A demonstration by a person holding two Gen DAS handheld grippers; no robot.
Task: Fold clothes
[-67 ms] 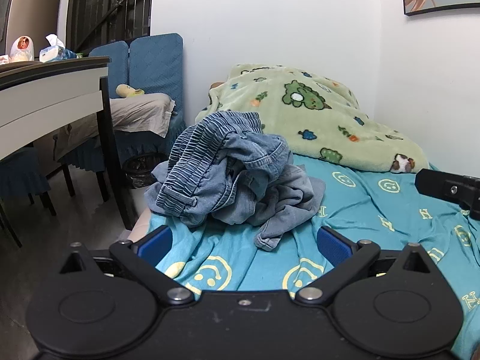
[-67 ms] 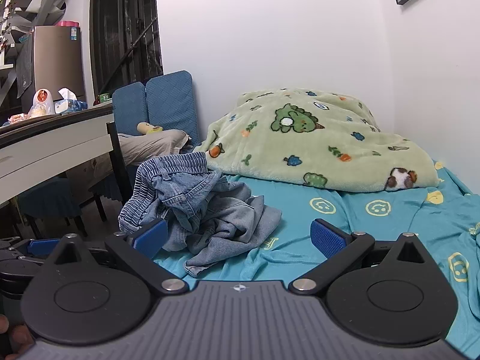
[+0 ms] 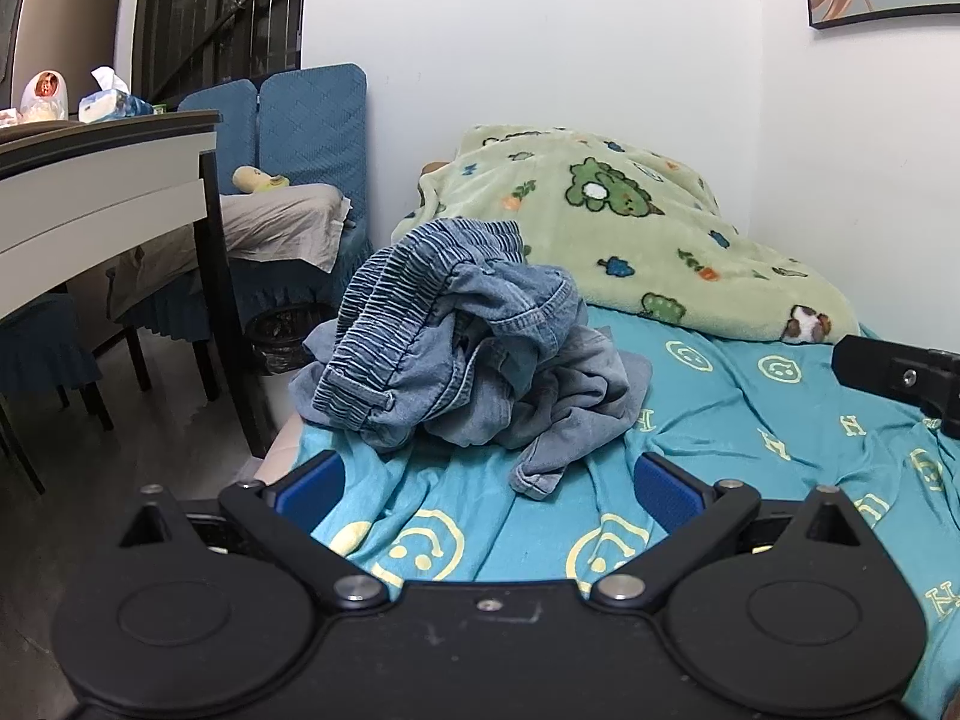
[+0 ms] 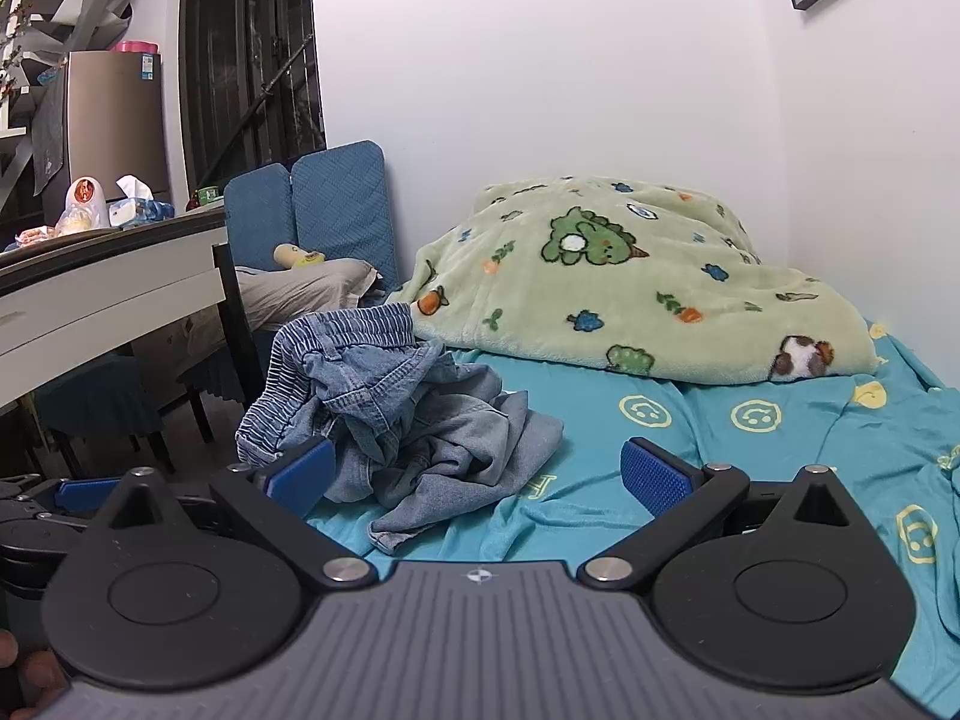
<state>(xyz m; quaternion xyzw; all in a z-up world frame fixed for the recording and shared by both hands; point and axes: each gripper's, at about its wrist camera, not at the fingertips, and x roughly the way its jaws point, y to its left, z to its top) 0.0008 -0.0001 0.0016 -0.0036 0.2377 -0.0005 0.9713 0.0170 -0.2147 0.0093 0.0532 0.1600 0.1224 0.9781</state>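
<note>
Denim heap point(image 3: 474, 360) on teal sheet point(image 3: 750, 420), both grippers' jaws spread wide, empty.

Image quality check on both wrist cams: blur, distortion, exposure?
Left wrist: sharp, denim pile crisp; fisheye bends the table edge; corners vignetted dark. Right wrist: also sharp, white wall evenly lit, no glare; dark doorway underexposed.

Ahead of me lies a pair of blue denim trousers point(image 3: 456, 360), crumpled into a loose heap and wholly unfolded. Its ribbed elastic waistband point(image 3: 390, 306) stands up at the left side of the pile, darker than the faded legs, which sprawl to the right. One hem trails toward me on the turquoise sheet point(image 3: 750, 420).
</note>
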